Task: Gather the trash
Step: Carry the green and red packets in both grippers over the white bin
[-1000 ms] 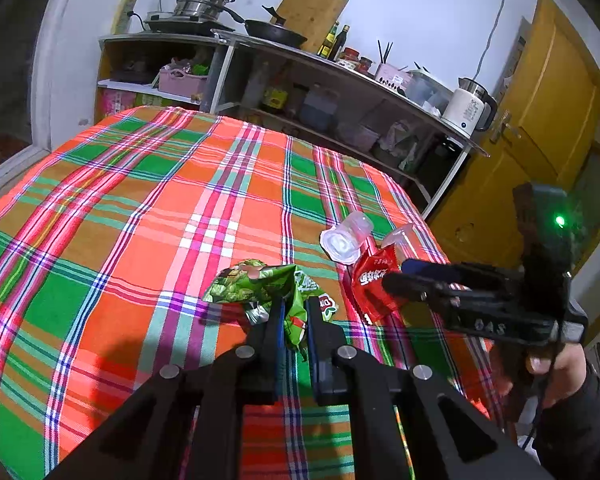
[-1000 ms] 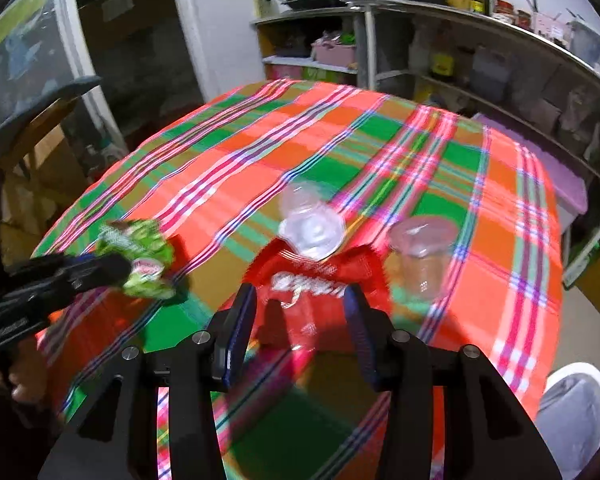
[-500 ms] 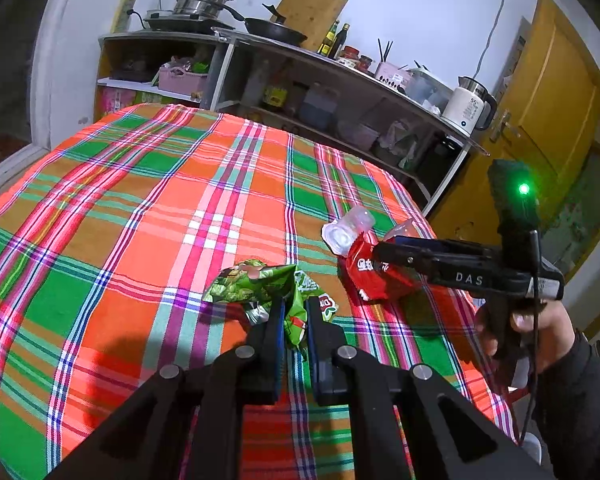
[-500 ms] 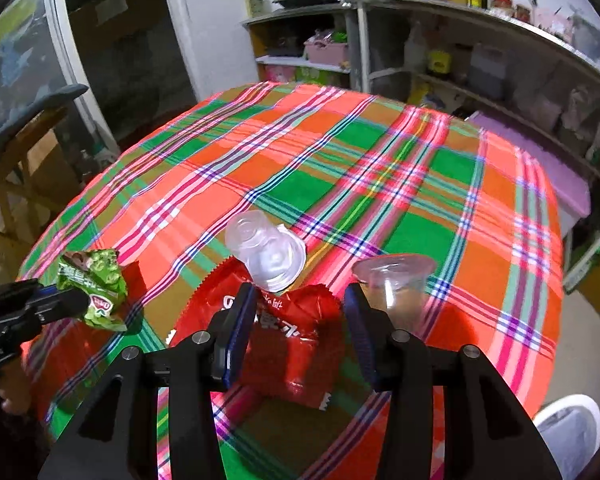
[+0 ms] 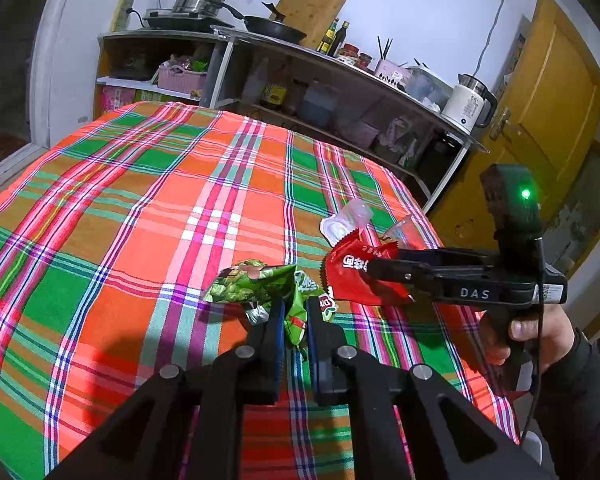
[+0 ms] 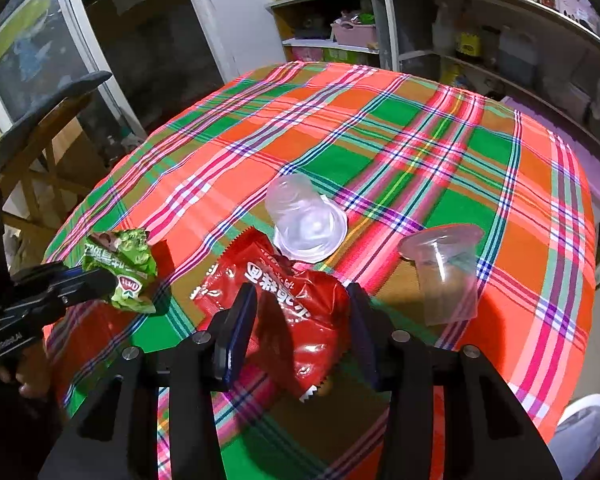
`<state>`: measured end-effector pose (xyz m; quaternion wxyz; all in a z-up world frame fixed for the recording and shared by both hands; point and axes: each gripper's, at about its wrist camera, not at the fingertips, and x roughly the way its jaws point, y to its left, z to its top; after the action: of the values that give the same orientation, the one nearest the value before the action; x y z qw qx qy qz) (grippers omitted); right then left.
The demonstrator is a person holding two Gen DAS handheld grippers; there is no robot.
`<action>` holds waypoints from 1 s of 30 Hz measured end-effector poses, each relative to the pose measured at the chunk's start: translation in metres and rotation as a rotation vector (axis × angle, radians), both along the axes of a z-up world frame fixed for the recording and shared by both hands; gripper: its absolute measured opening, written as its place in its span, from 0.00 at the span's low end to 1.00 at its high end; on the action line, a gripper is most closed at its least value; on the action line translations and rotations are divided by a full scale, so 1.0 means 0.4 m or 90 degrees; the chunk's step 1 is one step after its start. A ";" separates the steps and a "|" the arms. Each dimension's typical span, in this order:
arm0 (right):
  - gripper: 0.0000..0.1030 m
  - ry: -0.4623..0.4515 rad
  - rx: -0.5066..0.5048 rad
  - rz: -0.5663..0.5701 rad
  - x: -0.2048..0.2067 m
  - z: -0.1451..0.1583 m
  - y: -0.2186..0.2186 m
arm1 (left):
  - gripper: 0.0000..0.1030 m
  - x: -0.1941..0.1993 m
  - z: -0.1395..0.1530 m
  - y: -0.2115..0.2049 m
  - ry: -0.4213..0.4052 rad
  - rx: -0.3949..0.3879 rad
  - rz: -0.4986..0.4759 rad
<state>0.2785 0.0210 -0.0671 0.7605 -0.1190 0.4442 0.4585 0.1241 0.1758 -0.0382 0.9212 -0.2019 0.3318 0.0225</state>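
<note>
The left gripper (image 5: 292,332) is pinching the green wrapper (image 5: 260,286), its fingers (image 5: 274,344) clamped close together on the wrapper's near edge. The rest of the crumpled wrapper is sticking out ahead of the fingertips and lying on the plaid cloth (image 5: 140,208) that is covering the bench. In the right wrist view the same wrapper (image 6: 120,268) is showing at the tip of the left gripper (image 6: 96,280), near the left edge of the bench.

The right gripper (image 6: 300,320) is reaching over the red packet (image 6: 292,300), with its fingers (image 6: 236,328) standing apart on either side of it and closing in. The packet is lying between them on the cloth, puffed up in the middle, and the pads are not yet pressing on it as far as the view shows. From the left wrist camera the right gripper (image 5: 376,266) is coming in from the right, with a hand (image 5: 532,332) wrapped around its handle and the packet (image 5: 356,276) at its tip, just beside the green wrapper.

A clear cup (image 6: 304,220) is lying on its side just past the packet, touching or nearly touching the packet's far edge. A second clear cup (image 6: 444,272) is standing to the right of the packet, near the bench edge, with its wide mouth up and something brownish in the bottom.

Shelves (image 5: 340,92) with pots, bottles and a white kettle (image 5: 468,102) are standing behind the bench, and a yellow door (image 5: 548,92) is off to the right.
</note>
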 end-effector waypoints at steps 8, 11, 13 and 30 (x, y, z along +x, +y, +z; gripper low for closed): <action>0.17 -0.034 -0.003 -0.043 -0.039 0.015 -0.011 | 0.09 -0.002 0.005 -0.011 0.001 0.008 -0.002; 0.15 -0.044 0.012 -0.062 -0.065 0.035 -0.035 | 0.09 -0.004 0.011 -0.020 0.000 0.012 -0.006; 0.14 -0.050 0.024 -0.079 -0.085 0.052 -0.061 | 0.09 -0.006 0.017 -0.030 -0.002 0.014 -0.011; 0.11 -0.087 0.090 -0.245 -0.244 0.157 -0.369 | 0.09 -0.009 0.110 -0.256 -0.039 0.048 -0.125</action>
<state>0.1809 -0.1266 -0.0041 0.8687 -0.0089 0.3730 0.3259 0.1205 0.0734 0.0058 0.9356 -0.1338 0.3208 -0.0616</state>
